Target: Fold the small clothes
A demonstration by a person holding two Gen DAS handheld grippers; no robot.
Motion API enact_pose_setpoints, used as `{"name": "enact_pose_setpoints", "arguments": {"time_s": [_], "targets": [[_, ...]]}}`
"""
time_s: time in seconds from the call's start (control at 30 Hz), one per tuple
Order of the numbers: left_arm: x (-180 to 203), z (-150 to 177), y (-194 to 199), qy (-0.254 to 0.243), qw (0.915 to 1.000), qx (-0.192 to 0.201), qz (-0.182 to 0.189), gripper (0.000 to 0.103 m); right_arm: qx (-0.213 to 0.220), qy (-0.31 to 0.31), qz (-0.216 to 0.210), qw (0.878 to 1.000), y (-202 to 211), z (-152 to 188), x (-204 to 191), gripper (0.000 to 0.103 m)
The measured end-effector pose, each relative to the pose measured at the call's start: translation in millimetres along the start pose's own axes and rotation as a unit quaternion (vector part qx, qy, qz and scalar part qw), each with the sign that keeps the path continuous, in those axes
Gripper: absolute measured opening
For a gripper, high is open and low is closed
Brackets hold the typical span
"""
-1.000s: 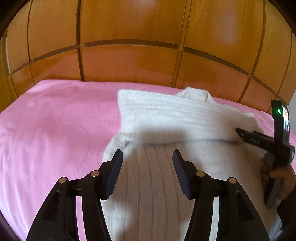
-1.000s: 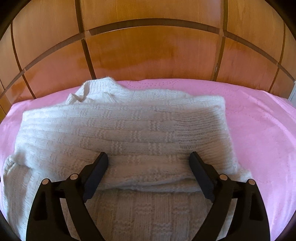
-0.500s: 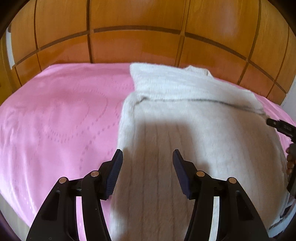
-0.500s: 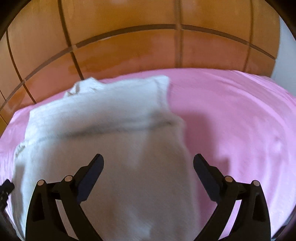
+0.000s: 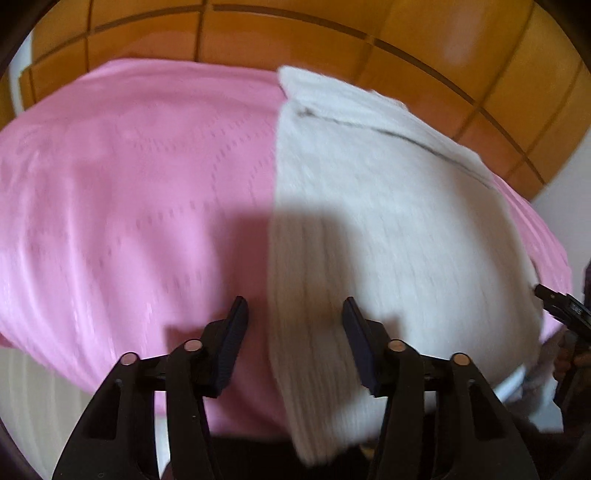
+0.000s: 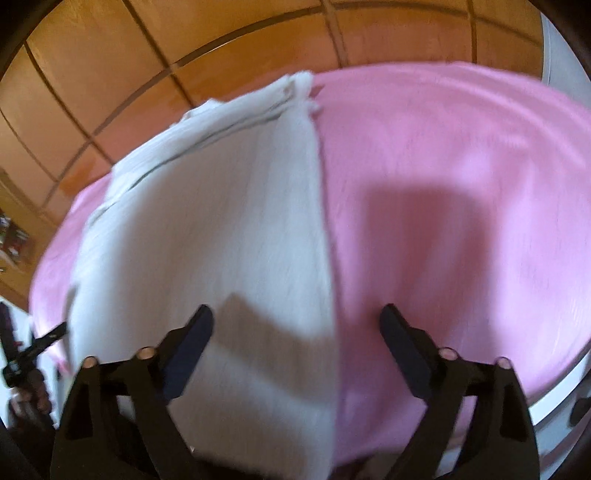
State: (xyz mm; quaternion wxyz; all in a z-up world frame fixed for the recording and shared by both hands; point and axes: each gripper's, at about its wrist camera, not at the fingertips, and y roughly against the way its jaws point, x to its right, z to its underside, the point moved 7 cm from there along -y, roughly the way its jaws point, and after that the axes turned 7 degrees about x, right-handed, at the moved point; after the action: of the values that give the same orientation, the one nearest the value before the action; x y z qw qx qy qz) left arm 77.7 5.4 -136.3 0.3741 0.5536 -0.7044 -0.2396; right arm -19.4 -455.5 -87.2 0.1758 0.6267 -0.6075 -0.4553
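Since before, more pink bedspread (image 5: 129, 192), wooden headboard (image 5: 295, 37) farther.

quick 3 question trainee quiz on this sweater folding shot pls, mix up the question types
1. True or false: the white knit sweater lies on a green sheet.
2. Which edge of the sweater sits between the left gripper's fingers? A) its left edge B) its collar C) neither
3. Fill in: behind the pink bedspread stands a ____ headboard.

Key
1. False: the sheet under it is pink.
2. A. The jaws are closing, with that edge between them, not yet pinched.
3. Wooden. The right gripper likewise straddles the sweater's right edge, its jaws closing too.
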Motion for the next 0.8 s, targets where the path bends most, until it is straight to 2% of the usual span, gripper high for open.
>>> {"name": "enact_pose_setpoints", "arguments": {"time_s": [0.03,0.07,0.13,0.2,0.3,0.4,0.47,0.57,0.73,0.77,0.8], "targets": [[2,8,3,0.002,0.9998,-0.010,0.016,0.042,-0.010,-0.003,-0.013,1.000,5,10,-3,0.071],[4,12,4,0.002,0.9996,-0.015,0.023,0.039,-0.017,-0.003,-0.020,1.000,6,17,-6,0.060],[10,20,7,-0.009,0.9992,-0.021,0.033,0.018,-0.037,0.012,-0.031,0.999,7,29,-14,0.045],[13,20,9,-0.022,0.9987,-0.020,0.040,0.007,-0.051,0.035,-0.042,0.997,9,33,-25,0.014],[16,5,16,0.002,0.9962,-0.009,0.086,0.005,-0.036,0.035,-0.065,0.997,17,18,-36,0.013],[15,-23,21,0.050,0.9897,0.016,0.133,0.005,0.009,0.013,-0.106,0.994,26,-19,-49,0.012],[13,-49,17,0.075,0.9857,0.035,0.147,0.005,0.031,-0.004,-0.118,0.992,24,-40,-51,0.012],[11,-83,0,0.096,0.9829,0.046,0.150,0.005,0.051,-0.036,-0.111,0.992,2,-78,-49,0.012],[6,-133,-39,0.130,0.9819,0.052,0.127,0.005,0.044,-0.079,-0.077,0.993,-48,-118,-33,0.012],[6,-141,-44,0.133,0.9814,0.056,0.126,0.006,0.041,-0.083,-0.078,0.993,-49,-123,-24,0.013],[2,-148,-47,0.140,0.9814,0.060,0.117,0.014,0.042,-0.086,-0.075,0.993,-54,-127,-21,0.022]]}}
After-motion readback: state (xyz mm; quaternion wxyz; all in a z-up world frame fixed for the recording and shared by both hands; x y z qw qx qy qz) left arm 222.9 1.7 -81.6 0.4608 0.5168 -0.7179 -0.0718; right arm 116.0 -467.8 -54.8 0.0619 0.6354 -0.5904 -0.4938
